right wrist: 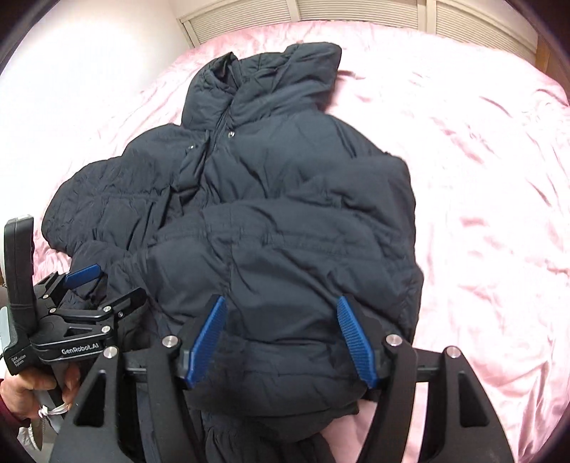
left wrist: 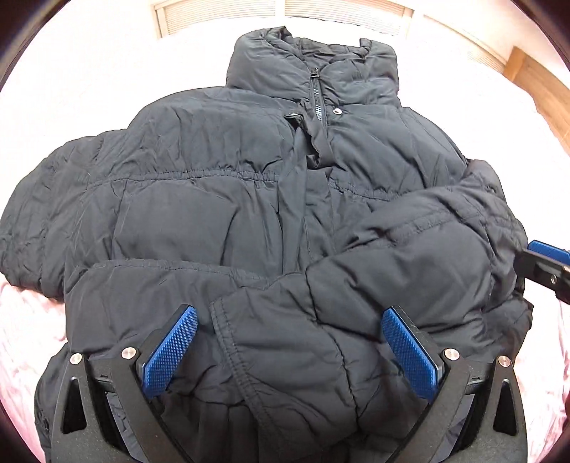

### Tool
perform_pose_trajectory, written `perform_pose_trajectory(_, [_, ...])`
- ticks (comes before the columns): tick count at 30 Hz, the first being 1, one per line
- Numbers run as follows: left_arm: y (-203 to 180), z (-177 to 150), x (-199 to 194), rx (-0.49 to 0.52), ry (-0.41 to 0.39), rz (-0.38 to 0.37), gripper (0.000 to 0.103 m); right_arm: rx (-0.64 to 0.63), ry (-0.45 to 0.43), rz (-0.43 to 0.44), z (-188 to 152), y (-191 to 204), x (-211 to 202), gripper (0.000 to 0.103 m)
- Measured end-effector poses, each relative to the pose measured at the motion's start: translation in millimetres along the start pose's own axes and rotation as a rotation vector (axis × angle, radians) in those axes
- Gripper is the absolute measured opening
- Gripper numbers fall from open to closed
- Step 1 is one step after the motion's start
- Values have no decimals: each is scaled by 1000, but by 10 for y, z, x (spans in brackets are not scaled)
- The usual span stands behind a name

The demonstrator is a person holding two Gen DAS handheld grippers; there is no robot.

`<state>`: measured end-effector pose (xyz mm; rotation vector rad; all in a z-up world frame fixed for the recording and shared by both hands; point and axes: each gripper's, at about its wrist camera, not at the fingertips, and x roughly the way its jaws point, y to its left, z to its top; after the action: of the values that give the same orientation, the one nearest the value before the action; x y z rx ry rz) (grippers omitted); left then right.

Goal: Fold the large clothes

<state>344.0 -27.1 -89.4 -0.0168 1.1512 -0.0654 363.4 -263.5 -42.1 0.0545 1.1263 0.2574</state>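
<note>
A dark navy puffer jacket (left wrist: 221,185) lies face up on the pink bed, collar at the far end, zipper up the middle. Its right sleeve (left wrist: 409,256) is folded across the lower front, cuff (left wrist: 228,342) near me. The left sleeve (left wrist: 46,213) sticks out to the left. My left gripper (left wrist: 288,342) is open, its blue pads either side of the folded sleeve's cuff. My right gripper (right wrist: 281,331) is open over the jacket (right wrist: 285,199) at its lower right part. The left gripper also shows in the right wrist view (right wrist: 92,285), and the right gripper's tip at the left wrist view's right edge (left wrist: 548,256).
The pink satin bedspread (right wrist: 481,178) spreads wide to the right and far side of the jacket. Slatted closet doors (right wrist: 356,10) stand behind the bed. A wooden piece (left wrist: 534,82) stands at the far right. A hand (right wrist: 25,391) holds the left gripper.
</note>
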Motion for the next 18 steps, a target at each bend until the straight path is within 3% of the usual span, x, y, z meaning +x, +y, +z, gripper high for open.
perform_pose_trajectory(5, [-37, -23, 296, -32, 66, 19, 102, 47, 71, -33, 145, -76, 480, 64])
perform_pose_trajectory(10, [-140, -74, 345, 17, 59, 48, 102, 42, 137, -84, 7, -32, 816, 70])
perform_pose_trajectory(18, [3, -26, -8, 20, 36, 8, 102, 98, 103, -102, 1, -37, 444, 70])
